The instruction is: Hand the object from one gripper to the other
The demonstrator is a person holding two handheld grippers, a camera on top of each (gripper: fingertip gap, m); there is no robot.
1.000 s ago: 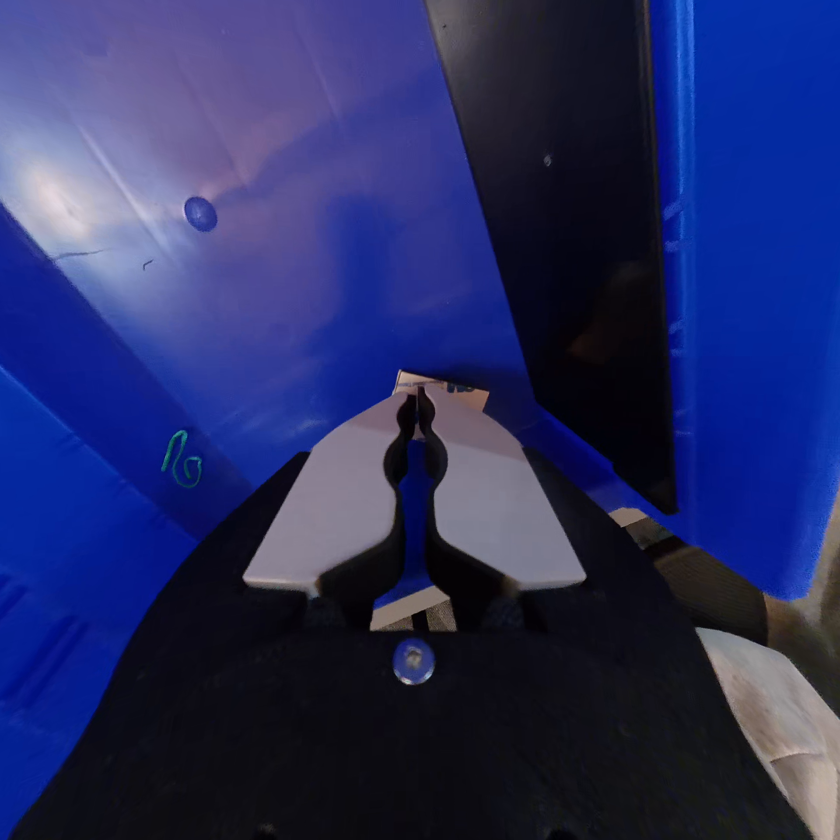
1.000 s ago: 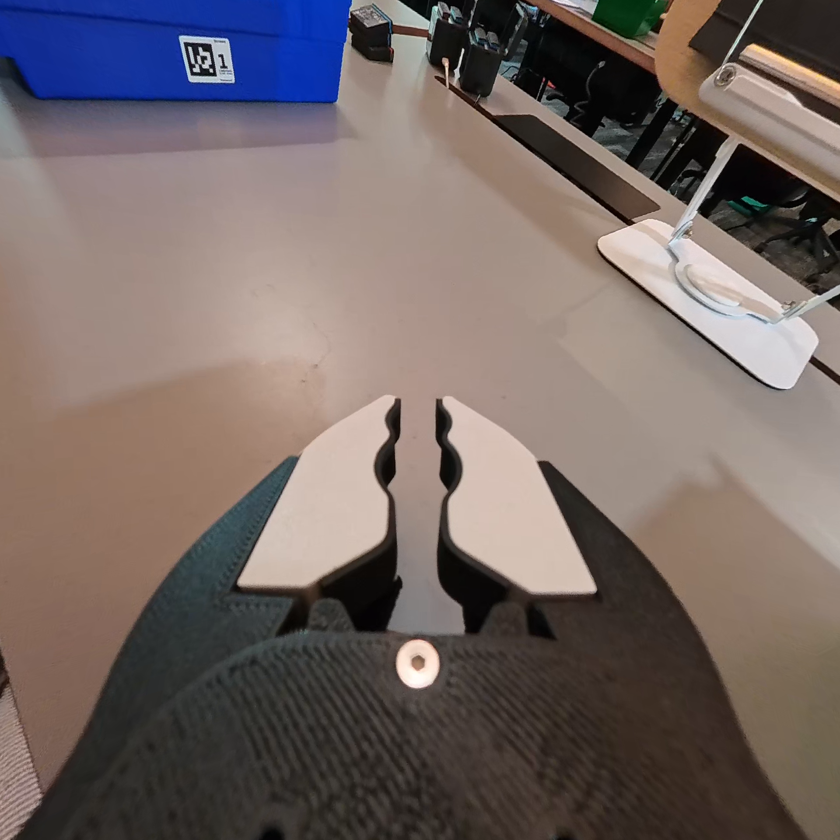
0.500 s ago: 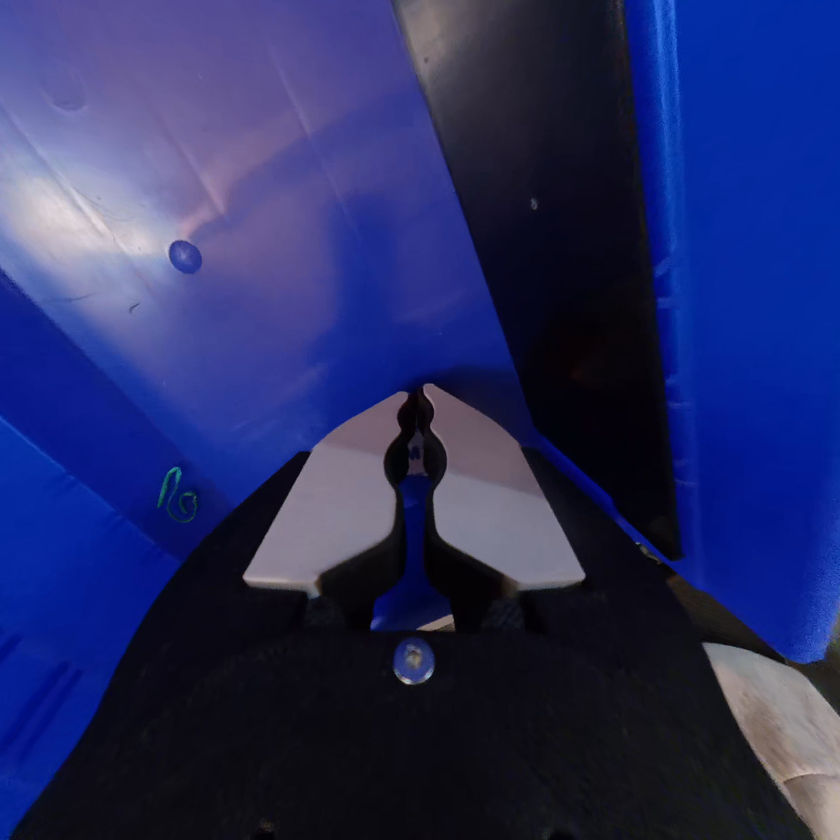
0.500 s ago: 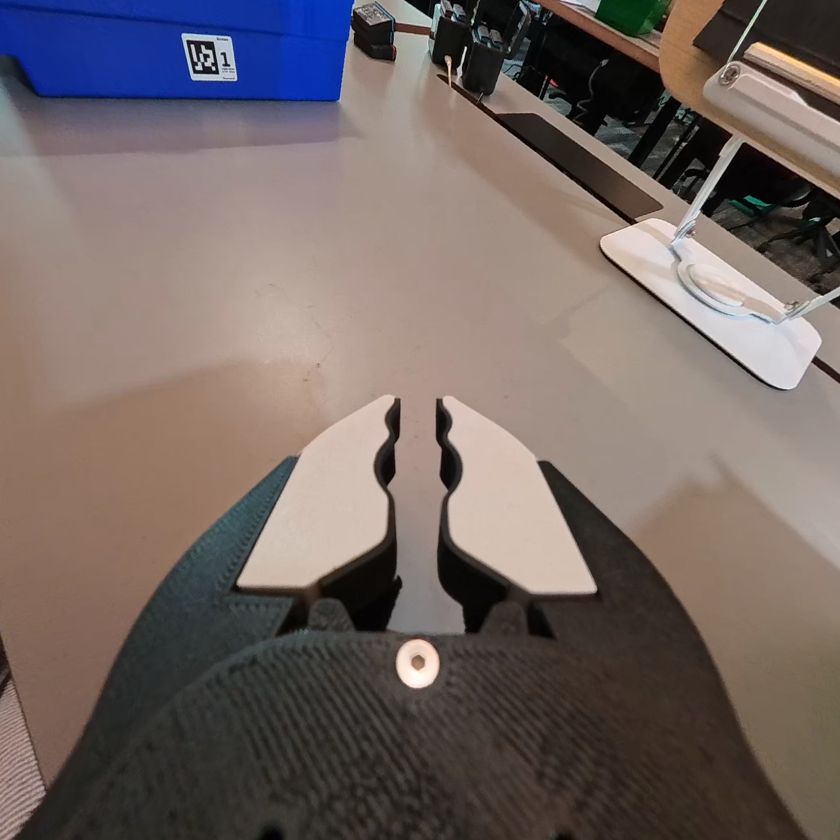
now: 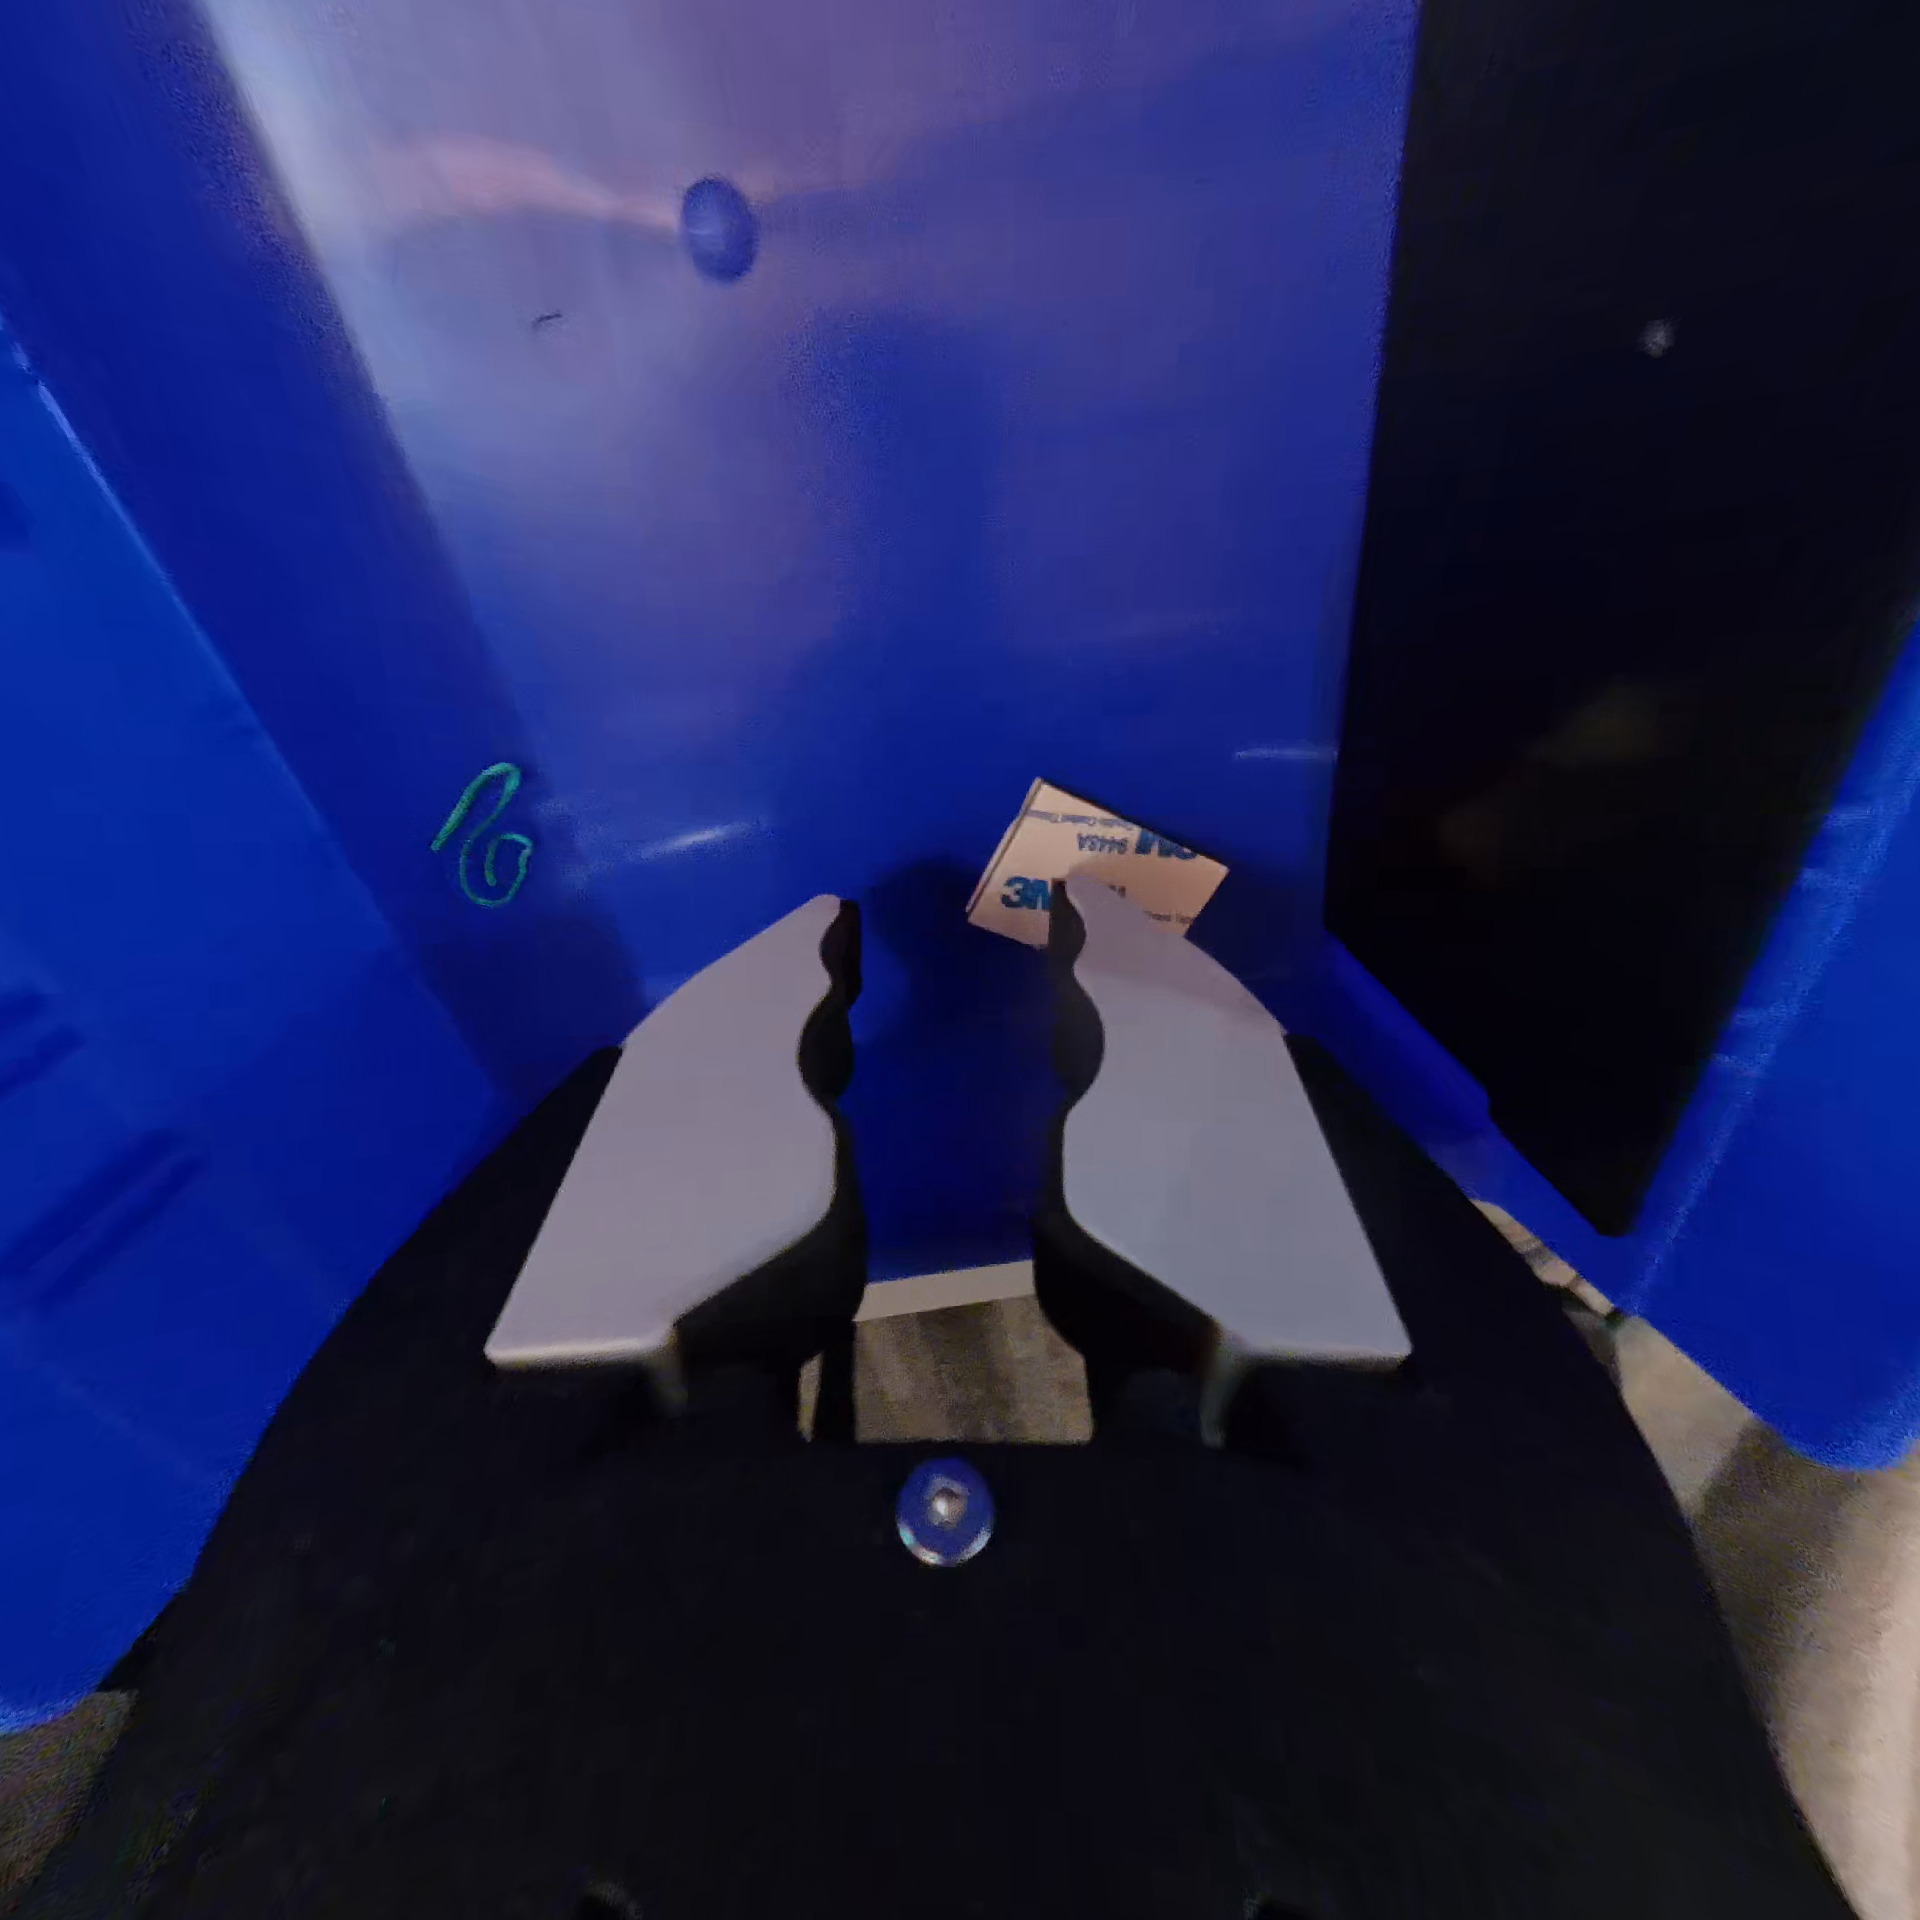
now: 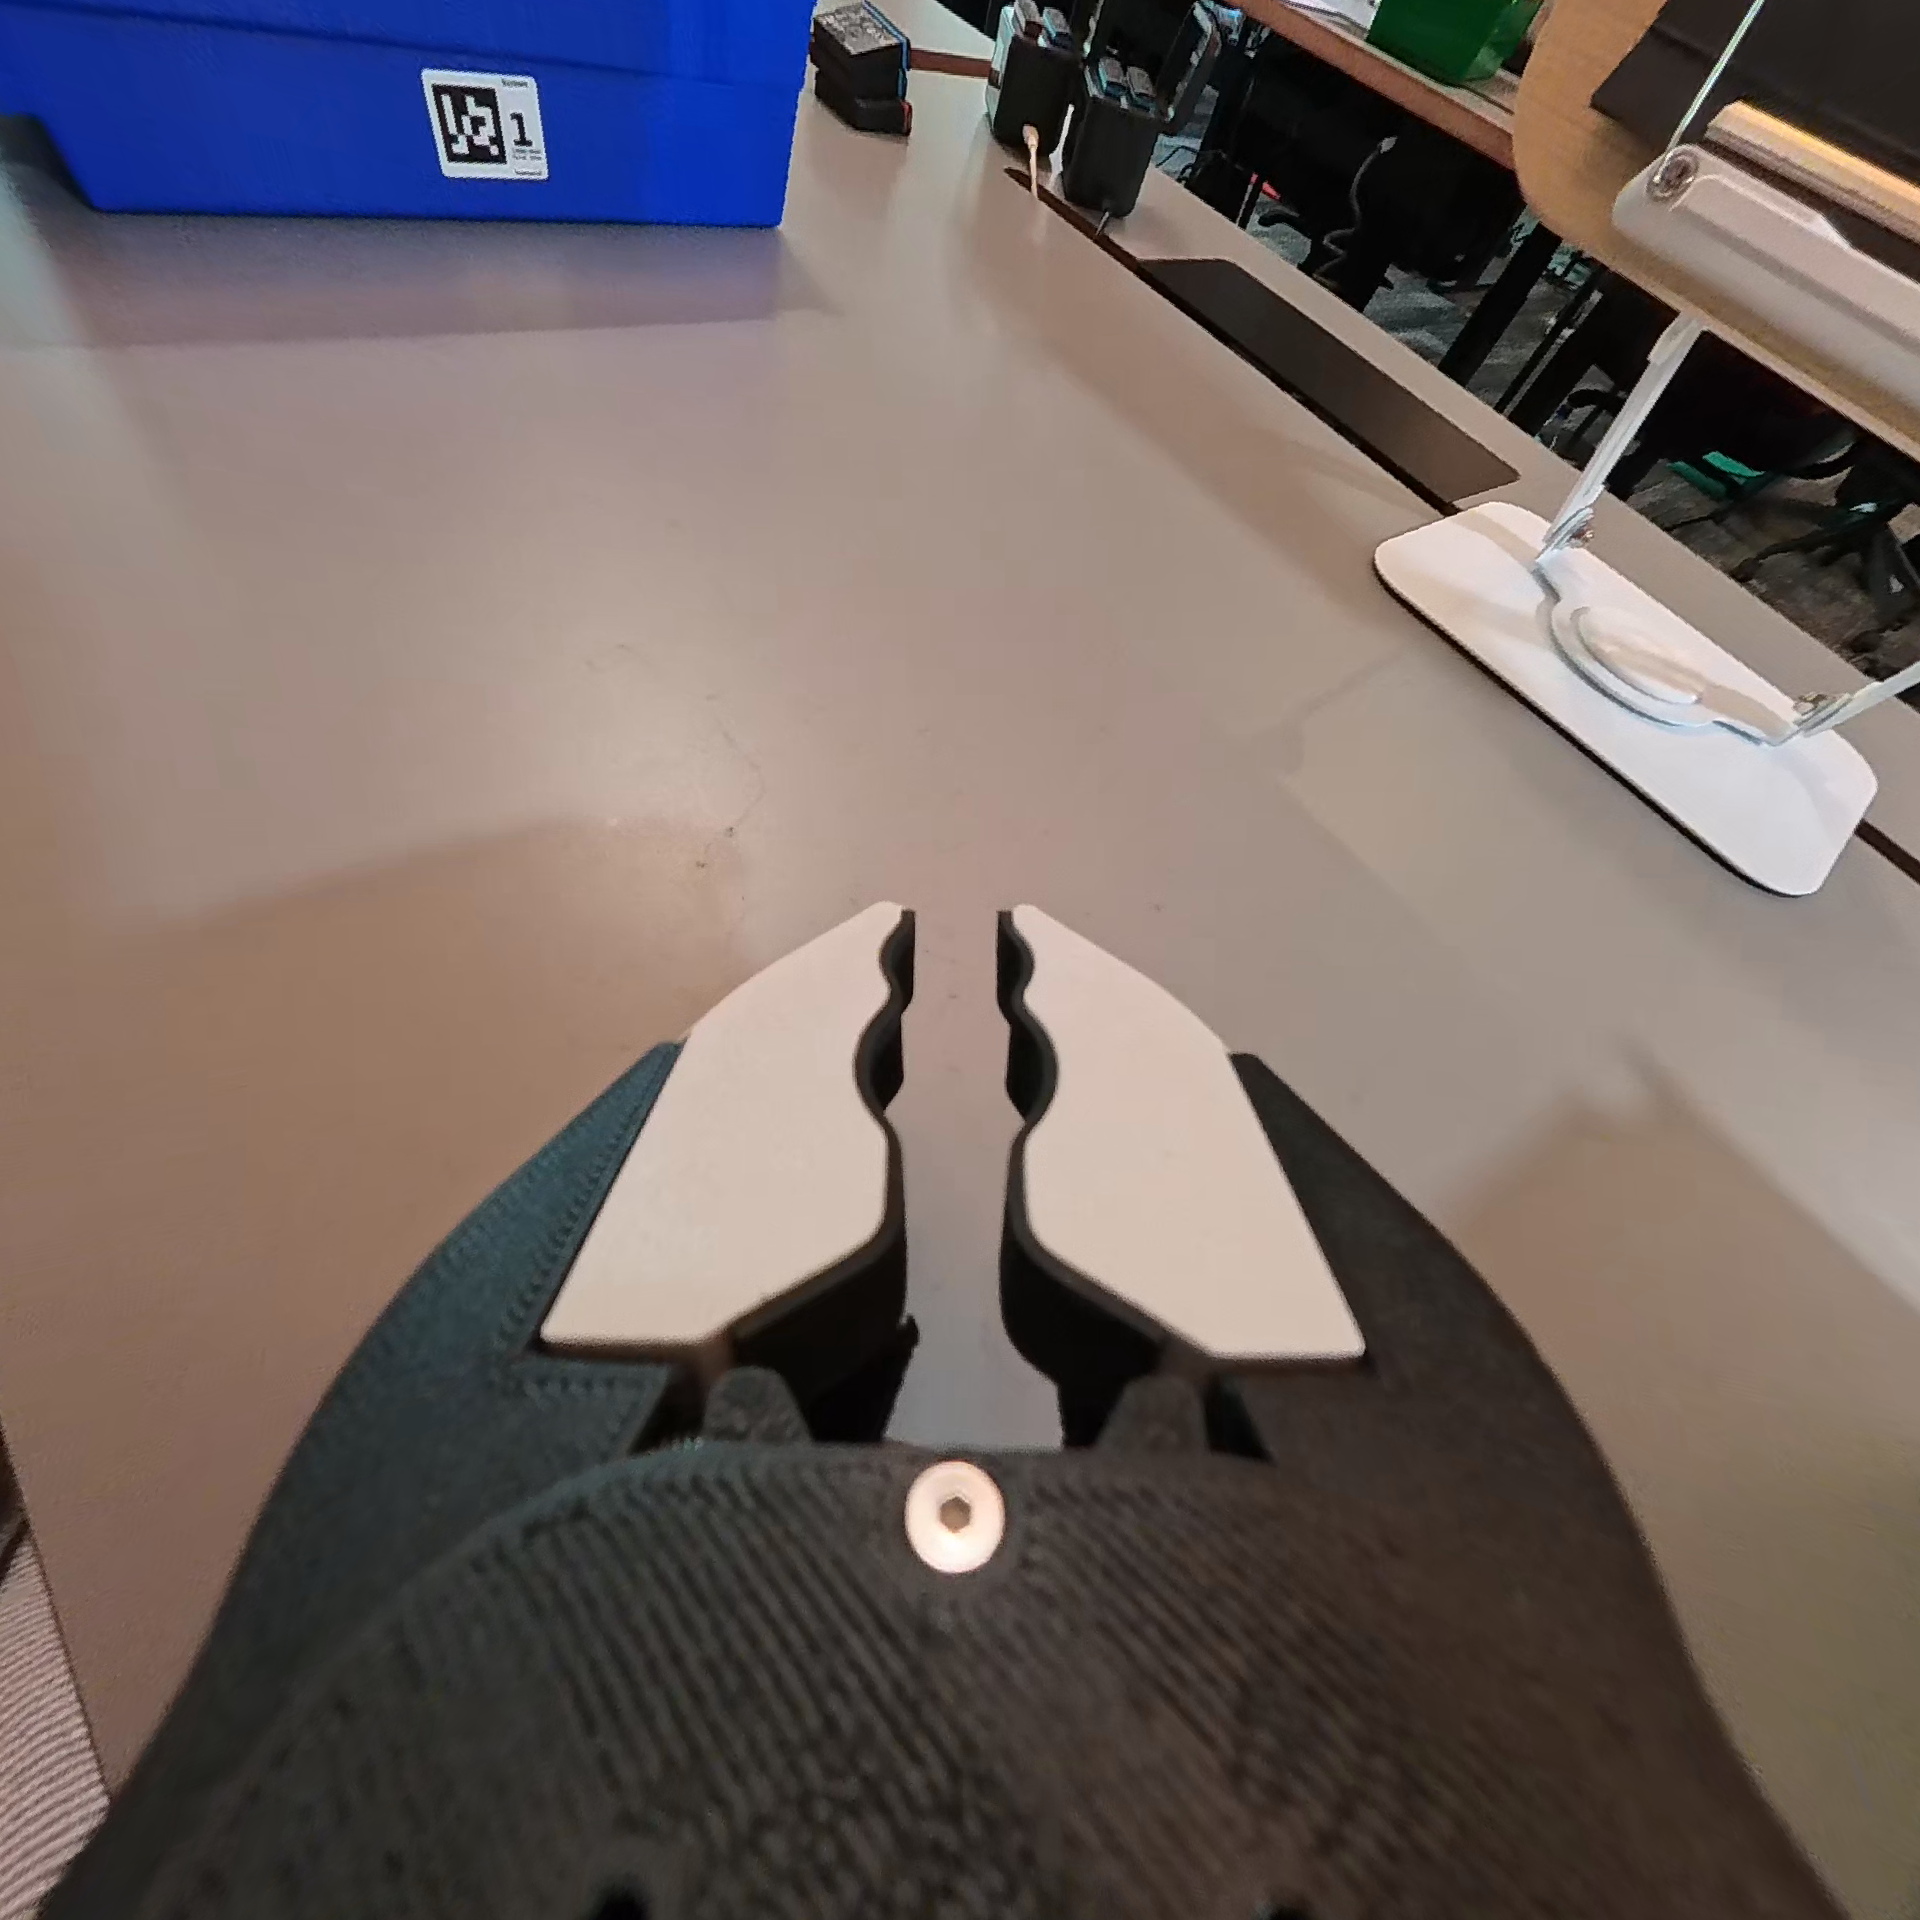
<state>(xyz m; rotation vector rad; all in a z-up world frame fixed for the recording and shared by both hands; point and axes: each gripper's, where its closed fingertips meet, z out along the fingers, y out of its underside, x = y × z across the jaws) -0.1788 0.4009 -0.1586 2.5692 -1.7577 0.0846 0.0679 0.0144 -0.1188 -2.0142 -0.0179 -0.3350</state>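
Observation:
My left gripper (image 5: 954, 904) is inside a blue bin (image 5: 831, 520), pointing at its floor, with the jaws open and nothing between them. A small tan adhesive pad with blue print (image 5: 1101, 852) lies on the bin floor, just beyond my right fingertip (image 5: 1075, 904) and partly covered by it. My right gripper (image 6: 956, 920) hovers low over the beige table (image 6: 520, 520). Its jaws are a narrow gap apart and empty.
A black panel (image 5: 1621, 623) leans against the bin's right wall. A bent green clip (image 5: 483, 842) lies at the left of the bin floor. In the right wrist view a blue bin (image 6: 395, 104) stands far left, black devices (image 6: 1091, 94) behind, and a white stand base (image 6: 1621, 707) at the right. Some 45 centimeters of space lies between my two pairs of fingers.
My left gripper has gone from shut to open and has shifted in the bin. The tan pad now shows by the right fingertip. My right gripper has barely moved.

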